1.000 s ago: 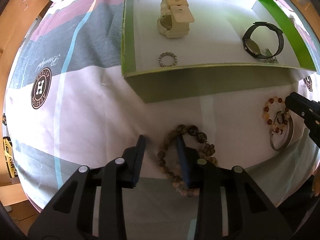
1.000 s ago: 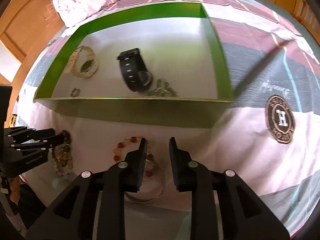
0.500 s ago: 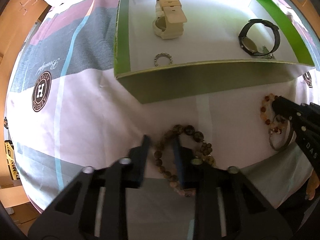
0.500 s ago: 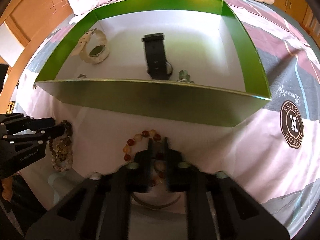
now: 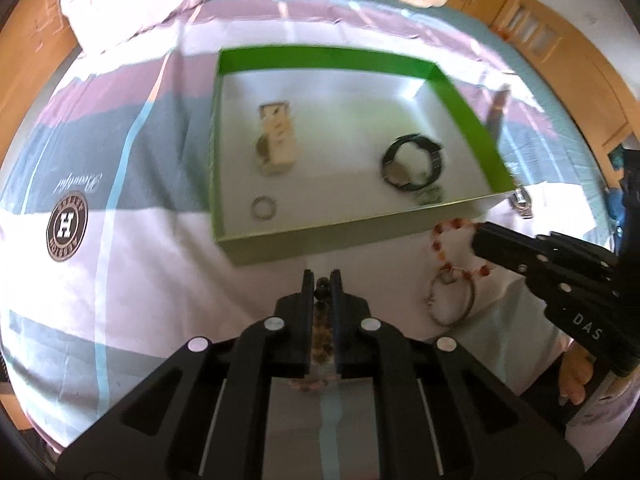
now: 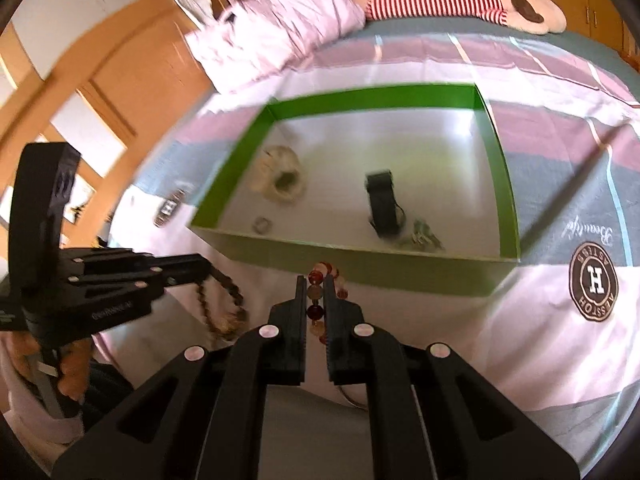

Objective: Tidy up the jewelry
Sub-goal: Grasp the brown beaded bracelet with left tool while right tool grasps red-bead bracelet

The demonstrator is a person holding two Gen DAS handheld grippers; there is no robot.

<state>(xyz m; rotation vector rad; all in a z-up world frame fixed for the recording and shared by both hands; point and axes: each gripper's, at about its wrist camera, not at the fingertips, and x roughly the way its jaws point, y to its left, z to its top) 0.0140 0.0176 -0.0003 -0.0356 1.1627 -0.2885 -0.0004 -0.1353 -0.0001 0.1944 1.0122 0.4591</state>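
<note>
brown beads clamped in left claw, amber beads clamped in right claw

Left gripper: matte black plastic, two flat narrow fingers, angular cut-out linkage arms, round silver screws at the pivots; right gripper alike; white lettering "DAS" on its side; bare skin of the hand behind it.

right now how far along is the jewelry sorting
Done: the cream watch, black watch and small ring lie in the green box. In hand: the left claw grips the brown bead bracelet, the right claw the red bead bracelet. Left: boxing both, plus the metal bangle.
</note>
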